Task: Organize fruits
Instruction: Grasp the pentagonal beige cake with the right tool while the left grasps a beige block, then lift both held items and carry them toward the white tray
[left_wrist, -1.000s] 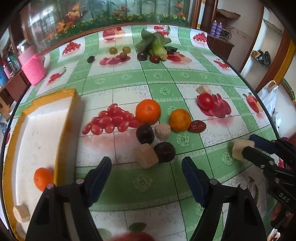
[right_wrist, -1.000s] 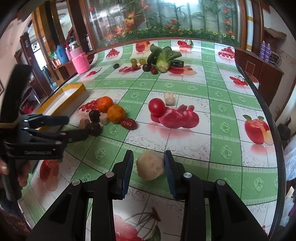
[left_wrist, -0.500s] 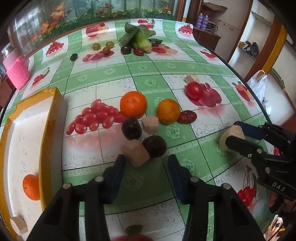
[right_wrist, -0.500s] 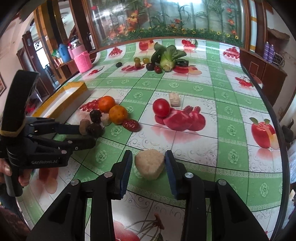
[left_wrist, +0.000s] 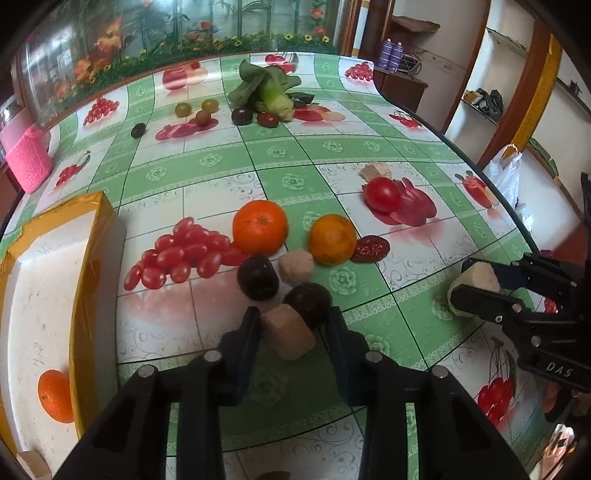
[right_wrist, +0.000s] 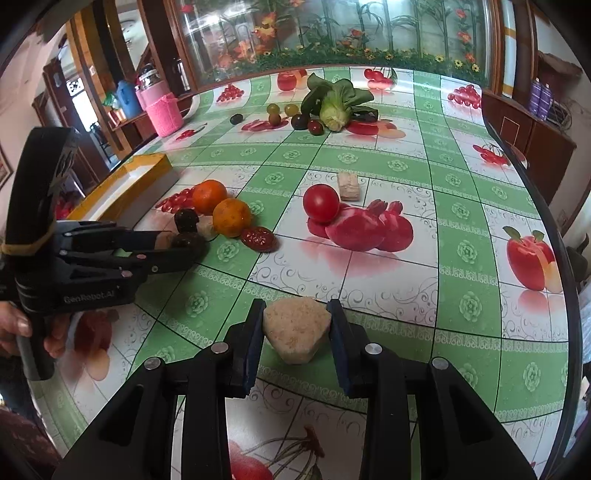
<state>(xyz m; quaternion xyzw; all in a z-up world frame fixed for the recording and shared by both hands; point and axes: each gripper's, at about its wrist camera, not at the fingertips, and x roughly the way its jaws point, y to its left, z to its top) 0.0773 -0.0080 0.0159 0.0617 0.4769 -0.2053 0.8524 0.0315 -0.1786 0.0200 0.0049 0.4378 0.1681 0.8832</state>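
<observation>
Left hand-held gripper (left_wrist: 291, 328), tilted down, has narrowed, closing around tan chunk (left_wrist: 290, 336).

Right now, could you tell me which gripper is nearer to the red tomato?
Right. The right gripper, holding a pale chunk, sits nearer the red tomato; the left gripper is farther off, beyond the oranges.

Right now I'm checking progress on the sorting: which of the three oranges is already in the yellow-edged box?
The small orange at the left wrist view's lower left, inside the yellow-edged box. The other two sit on the tablecloth beside the dark plums.
</observation>
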